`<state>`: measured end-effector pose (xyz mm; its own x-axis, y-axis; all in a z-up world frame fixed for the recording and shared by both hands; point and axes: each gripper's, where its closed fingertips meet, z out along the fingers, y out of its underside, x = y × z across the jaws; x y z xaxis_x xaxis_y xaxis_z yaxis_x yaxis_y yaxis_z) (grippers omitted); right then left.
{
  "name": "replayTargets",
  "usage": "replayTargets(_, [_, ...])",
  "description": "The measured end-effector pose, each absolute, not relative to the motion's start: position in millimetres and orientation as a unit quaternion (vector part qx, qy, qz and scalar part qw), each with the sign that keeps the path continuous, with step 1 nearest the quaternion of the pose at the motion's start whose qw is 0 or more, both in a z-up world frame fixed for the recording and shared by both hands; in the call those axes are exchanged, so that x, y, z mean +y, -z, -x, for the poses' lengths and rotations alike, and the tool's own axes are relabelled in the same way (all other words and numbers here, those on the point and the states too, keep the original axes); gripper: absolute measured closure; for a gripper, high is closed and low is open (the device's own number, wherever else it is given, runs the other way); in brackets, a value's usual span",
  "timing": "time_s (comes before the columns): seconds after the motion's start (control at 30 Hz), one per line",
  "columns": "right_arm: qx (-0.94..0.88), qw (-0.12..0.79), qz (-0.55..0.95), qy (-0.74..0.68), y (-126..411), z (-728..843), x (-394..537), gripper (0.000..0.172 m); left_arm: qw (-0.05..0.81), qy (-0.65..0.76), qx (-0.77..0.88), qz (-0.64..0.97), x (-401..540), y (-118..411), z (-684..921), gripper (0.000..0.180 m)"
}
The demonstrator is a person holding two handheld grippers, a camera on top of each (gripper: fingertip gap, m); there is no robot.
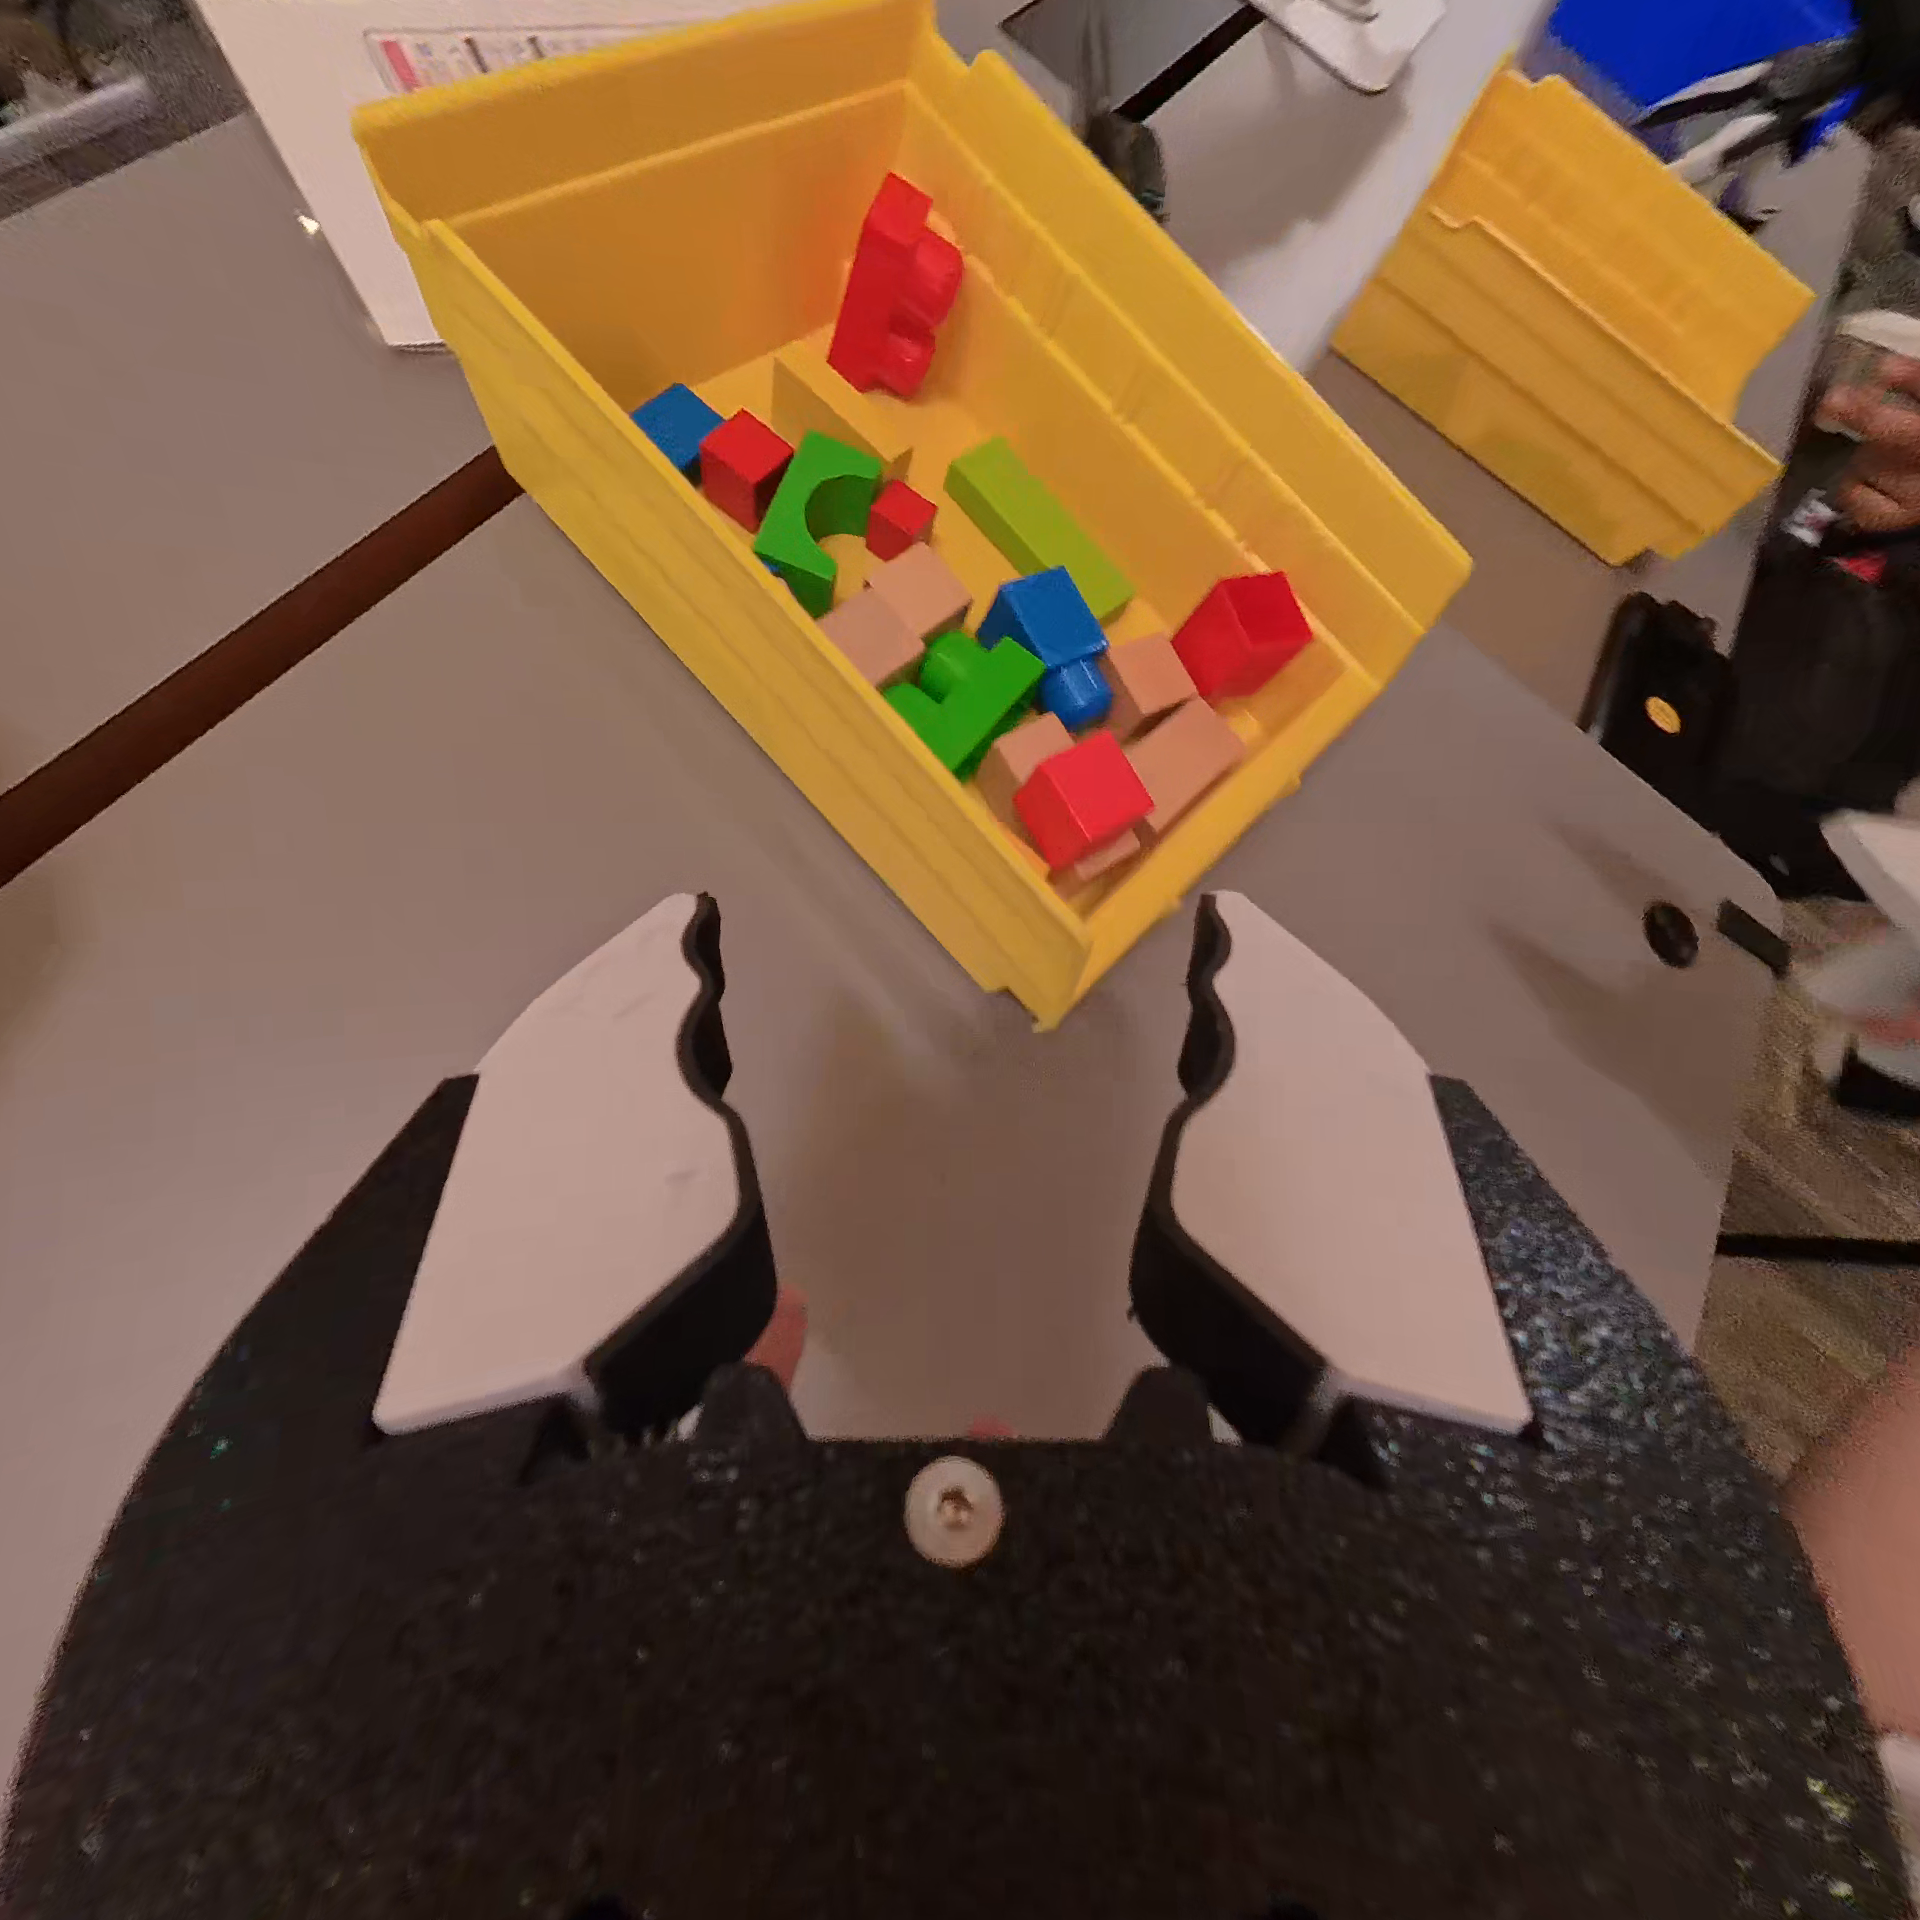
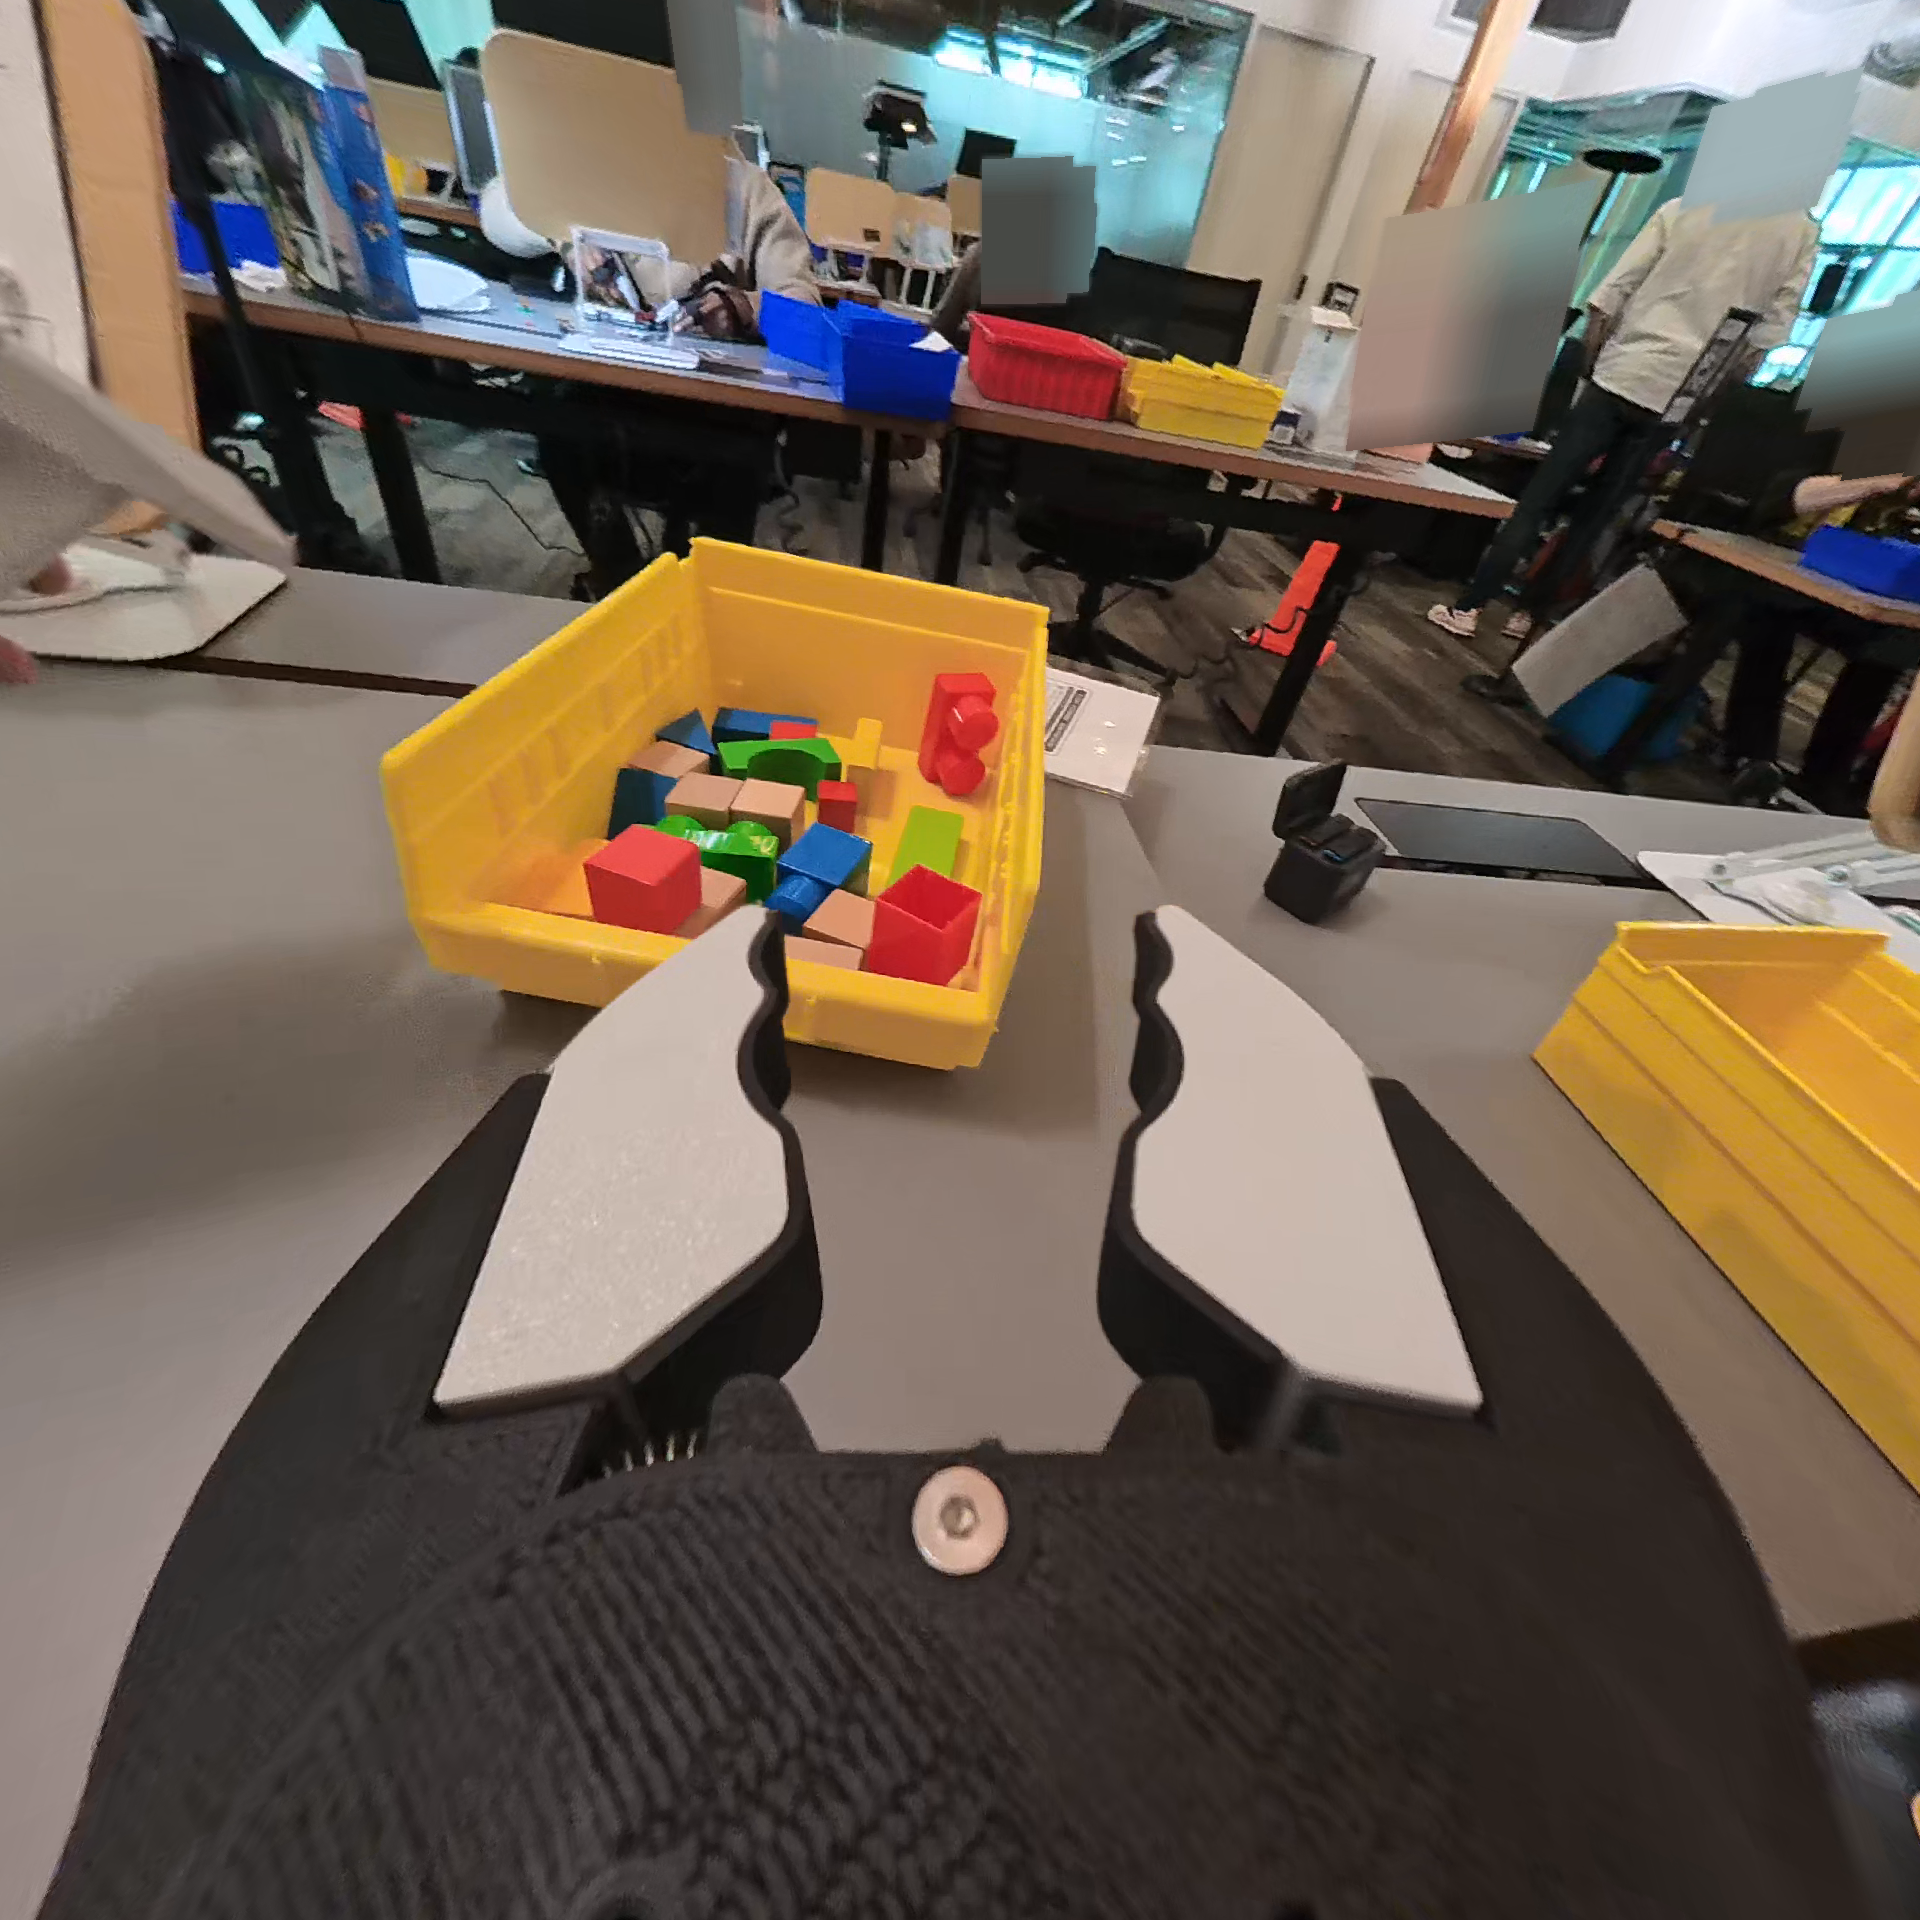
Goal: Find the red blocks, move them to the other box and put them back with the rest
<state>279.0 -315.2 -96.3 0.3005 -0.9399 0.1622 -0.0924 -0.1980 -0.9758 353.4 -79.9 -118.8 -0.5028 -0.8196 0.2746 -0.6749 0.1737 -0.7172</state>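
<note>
While both grippers hang spread and bare, the left gripper has the block-filled bin just ahead; right gripper faces it too.

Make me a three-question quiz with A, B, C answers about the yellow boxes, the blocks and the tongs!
1. Where is the tall red block with round knobs?
A. On the table outside the boxes
B. Leaning on a wall inside the full yellow box
C. Between the tongs

2. What colour is the arch-shaped block?
A. Green
B. Blue
C. Red

3. How are the right tongs?
A. Shut on a red block
B. Shut on a blue block
C. Open, holding nothing

Answers:
1. B, it stands tilted against the box's wall, far from the tongs.
2. A, the block with the curved cut-out is green, next to two small red blocks.
3. C, only grey table shows between the two fingers, and the left tongs are open too.
</note>
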Motion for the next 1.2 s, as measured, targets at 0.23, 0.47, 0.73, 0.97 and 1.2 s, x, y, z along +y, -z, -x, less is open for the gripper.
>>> replayTargets(0.23, [0.406, 0.491, 0.645, 0.421, 104, -271, -321, 0.089, 0.105, 0.265, 0.778, 0.560, -100, 148, -426, 0.094])
replayTargets(0.47, [0.408, 0.483, 0.650, 0.422, 109, -263, -330, 0.086, 0.105, 0.126, 0.753, 0.637, -91, 197, -467, 0.098])
replayTargets(0.73, [0.397, 0.490, 0.655, 0.415, 111, -251, -328, 0.088, 0.118, 0.103, 0.725, 0.671, -86, 231, -482, 0.139])
replayTargets(0.97, [0.410, 0.482, 0.653, 0.416, 117, -246, -338, 0.091, 0.109, 0.130, 0.730, 0.663, -88, 232, -488, 0.173])
replayTargets(1.2, [0.420, 0.484, 0.649, 0.411, 121, -247, -342, 0.093, 0.051, 0.144, 0.737, 0.659, -58, 223, -471, 0.176])
